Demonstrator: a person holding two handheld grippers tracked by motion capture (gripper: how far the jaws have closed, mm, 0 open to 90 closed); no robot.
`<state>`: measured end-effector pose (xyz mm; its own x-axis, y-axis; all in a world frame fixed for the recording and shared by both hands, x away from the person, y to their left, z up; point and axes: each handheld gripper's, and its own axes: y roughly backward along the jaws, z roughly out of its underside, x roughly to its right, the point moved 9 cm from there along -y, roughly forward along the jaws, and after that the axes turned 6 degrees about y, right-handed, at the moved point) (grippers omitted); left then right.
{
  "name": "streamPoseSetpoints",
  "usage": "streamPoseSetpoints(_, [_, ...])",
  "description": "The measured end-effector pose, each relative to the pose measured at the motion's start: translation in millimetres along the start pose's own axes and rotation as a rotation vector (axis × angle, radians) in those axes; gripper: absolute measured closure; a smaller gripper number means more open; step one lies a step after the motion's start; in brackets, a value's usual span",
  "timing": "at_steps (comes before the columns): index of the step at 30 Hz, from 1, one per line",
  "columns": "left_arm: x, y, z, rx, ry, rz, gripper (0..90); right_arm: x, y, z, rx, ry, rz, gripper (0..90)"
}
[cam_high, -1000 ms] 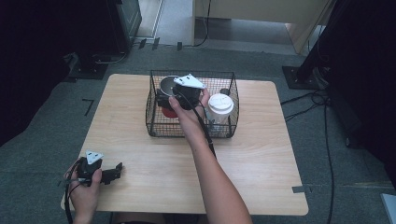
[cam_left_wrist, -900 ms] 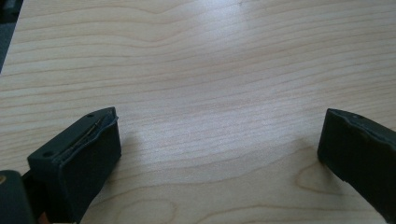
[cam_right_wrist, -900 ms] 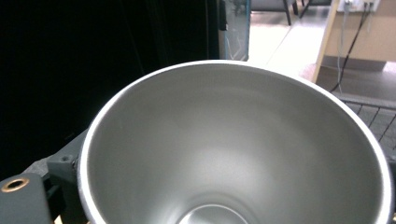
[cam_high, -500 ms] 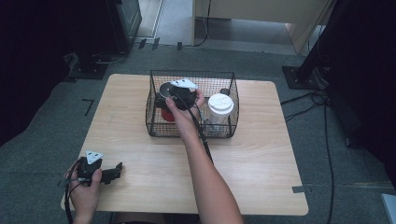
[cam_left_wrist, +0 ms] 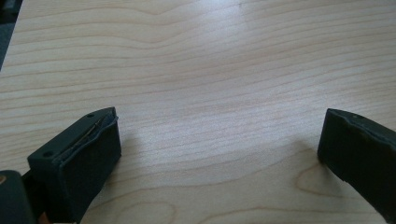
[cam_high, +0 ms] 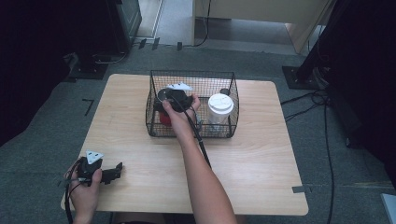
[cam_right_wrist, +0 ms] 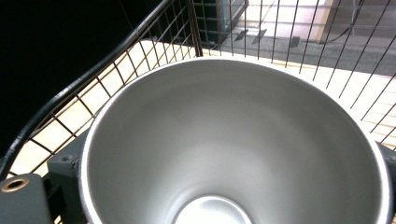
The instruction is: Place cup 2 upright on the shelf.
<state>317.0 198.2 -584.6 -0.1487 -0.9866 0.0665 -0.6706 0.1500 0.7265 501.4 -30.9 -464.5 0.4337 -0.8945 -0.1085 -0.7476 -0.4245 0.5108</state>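
Note:
A cup with a red outside (cam_high: 165,117) and a steel inside (cam_right_wrist: 233,140) is inside the black wire basket (cam_high: 189,131), at its left side. My right gripper (cam_high: 175,96) is shut on it from above, one jaw on each side of the cup's rim in the right gripper view (cam_right_wrist: 229,161). The hand hides most of the cup in the high view. My left gripper (cam_high: 114,171) rests near the table's front left corner, held by a hand. Its jaws stand wide open over bare wood (cam_left_wrist: 219,149).
A white lidded paper cup (cam_high: 220,105) stands in the basket's right half, close to my right hand. Basket wires (cam_right_wrist: 140,32) rise just beyond the steel cup. The wooden table (cam_high: 261,154) has free room in front of the basket. Cables lie on the floor at right.
My right gripper has sunk lower and slightly left into the basket with the cup in its grip. The left gripper has stayed where it was.

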Motion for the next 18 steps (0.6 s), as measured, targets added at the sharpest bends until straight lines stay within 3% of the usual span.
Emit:
streamPoseSetpoints(6, [0.3, -0.4, -0.2, 0.004, 0.001, -0.003, 0.0, -2.2, -2.5, 4.0, -0.031, 0.023, 0.002, 6.9])
streamPoseSetpoints(10, [0.4, -0.5, -0.2, 0.004, 0.001, -0.003, 0.0, -5.0, -6.4, 12.4, -0.071, 0.075, 0.009, 6.8])
streamPoseSetpoints(18, [0.1, -0.2, 0.0, 0.001, -0.001, -0.001, 0.0, -9.4, -6.7, 16.2, -0.075, 0.11, 0.014, 6.7])
